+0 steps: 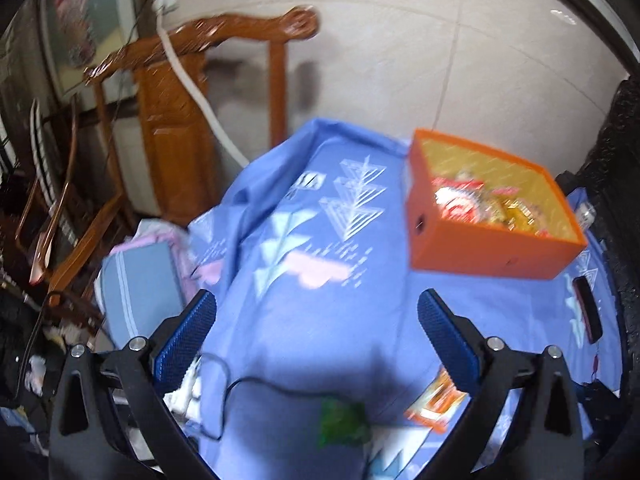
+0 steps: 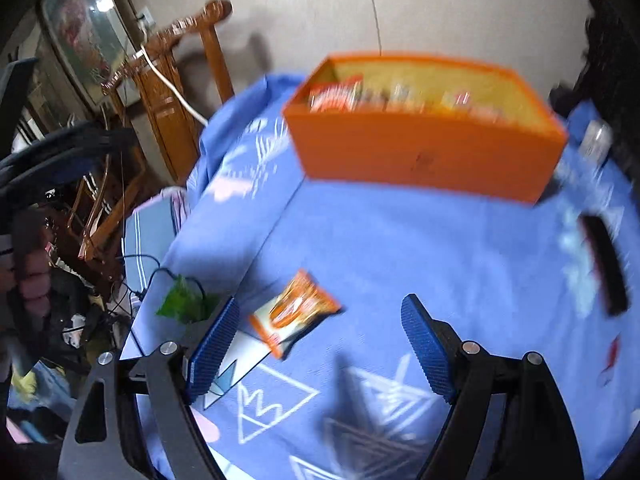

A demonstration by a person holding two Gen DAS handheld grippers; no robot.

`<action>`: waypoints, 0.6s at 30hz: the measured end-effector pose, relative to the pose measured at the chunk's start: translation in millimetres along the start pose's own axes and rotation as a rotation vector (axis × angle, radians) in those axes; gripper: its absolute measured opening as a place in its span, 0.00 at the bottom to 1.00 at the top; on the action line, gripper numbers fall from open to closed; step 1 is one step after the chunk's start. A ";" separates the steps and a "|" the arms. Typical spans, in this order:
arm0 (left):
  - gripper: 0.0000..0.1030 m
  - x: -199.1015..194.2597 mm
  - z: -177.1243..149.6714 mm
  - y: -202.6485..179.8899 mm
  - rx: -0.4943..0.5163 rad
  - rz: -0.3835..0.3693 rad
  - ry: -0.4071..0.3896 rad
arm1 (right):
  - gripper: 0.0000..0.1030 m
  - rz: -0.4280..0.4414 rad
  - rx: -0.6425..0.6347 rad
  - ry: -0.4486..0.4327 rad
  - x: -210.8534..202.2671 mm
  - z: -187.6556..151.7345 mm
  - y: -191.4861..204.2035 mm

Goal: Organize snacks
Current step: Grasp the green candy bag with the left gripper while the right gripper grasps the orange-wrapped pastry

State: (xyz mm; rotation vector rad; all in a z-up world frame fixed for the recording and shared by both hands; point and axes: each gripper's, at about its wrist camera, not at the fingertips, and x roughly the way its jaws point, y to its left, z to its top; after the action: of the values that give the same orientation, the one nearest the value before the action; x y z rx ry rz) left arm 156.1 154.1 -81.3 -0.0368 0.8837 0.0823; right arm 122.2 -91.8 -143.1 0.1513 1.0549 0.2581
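On blue cloth (image 2: pixel 400 248): black cable (image 2: pixel 192 284) crosses green packet (image 2: pixel 182 304); orange box (image 2: pixel 424 152) behind

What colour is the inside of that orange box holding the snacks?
Yellow-gold lining inside the orange box, clearest in the left wrist view.

A carved wooden chair (image 1: pixel 188 92) stands at ten o'clock, a white cable (image 1: pixel 192 84) draped over it; a black remote (image 2: pixel 606 268) lies at three o'clock on the blue patterned sheet (image 2: pixel 400 240).
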 end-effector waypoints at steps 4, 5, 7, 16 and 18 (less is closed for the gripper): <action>0.96 -2.7 -15.3 31.3 -0.029 0.007 0.037 | 0.81 -0.019 0.067 0.050 37.8 -5.7 9.2; 0.96 -1.6 -15.3 37.3 -0.033 0.011 0.041 | 0.81 -0.029 0.080 0.059 46.7 -6.3 10.7; 0.96 -2.7 -19.1 48.0 -0.039 0.016 0.048 | 0.81 -0.048 0.108 0.075 65.5 -8.8 15.0; 0.96 52.8 -63.2 54.5 -0.037 -0.039 0.226 | 0.53 -0.188 0.018 0.090 101.8 -15.5 38.2; 0.96 63.7 -76.2 49.2 -0.029 -0.042 0.252 | 0.41 -0.179 -0.019 0.085 97.1 -19.2 37.3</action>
State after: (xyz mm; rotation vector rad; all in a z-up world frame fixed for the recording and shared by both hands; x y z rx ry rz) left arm 133.3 201.7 -178.8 -0.0940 1.1327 0.0516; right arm 145.6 -28.7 -224.7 0.0282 1.1428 0.1132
